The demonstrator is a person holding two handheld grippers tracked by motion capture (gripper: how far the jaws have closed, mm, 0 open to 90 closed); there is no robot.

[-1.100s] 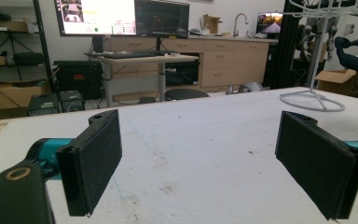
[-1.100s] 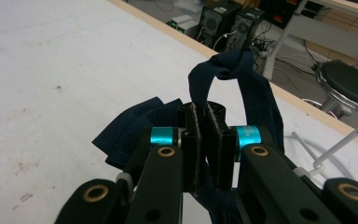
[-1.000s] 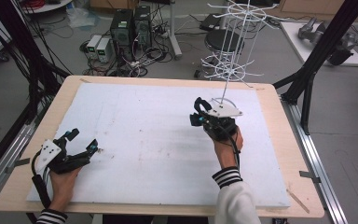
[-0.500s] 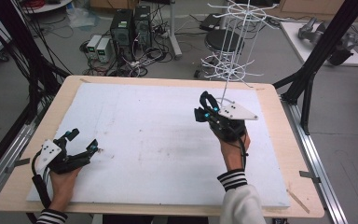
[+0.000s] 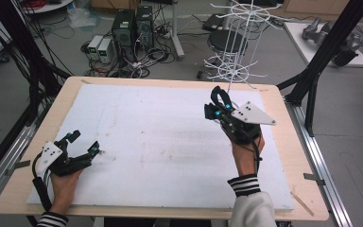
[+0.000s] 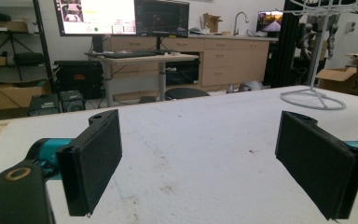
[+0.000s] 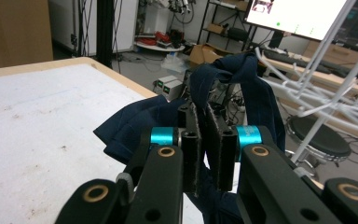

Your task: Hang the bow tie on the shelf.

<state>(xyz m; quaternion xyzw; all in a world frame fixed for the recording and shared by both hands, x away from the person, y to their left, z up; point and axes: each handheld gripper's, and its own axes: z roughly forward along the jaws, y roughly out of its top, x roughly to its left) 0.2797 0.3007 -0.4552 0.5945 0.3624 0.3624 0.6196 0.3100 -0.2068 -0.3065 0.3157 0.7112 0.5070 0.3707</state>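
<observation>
At the two o'clock side of the counter (image 5: pixel 137 101), the right hand-held gripper (image 7: pixel 204 140) is pinching a dark blue cloth (image 7: pixel 135 123) between closed jaws, just beside the white wire rack (image 5: pixel 236 42). The loose folds are dangling, so I judge they risk snagging a prong and tipping it. At eight o'clock, the left hand-held gripper (image 6: pixel 214 161) is resting wide open, holding nothing.

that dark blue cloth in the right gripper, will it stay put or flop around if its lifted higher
Probably floppy: the dark blue cloth already folds and droops around the right gripper, whose jaws are pinched on it. It looks thin and light, so it should hang and sway. Its loose folds might snag on the white wire rack close by.
</observation>
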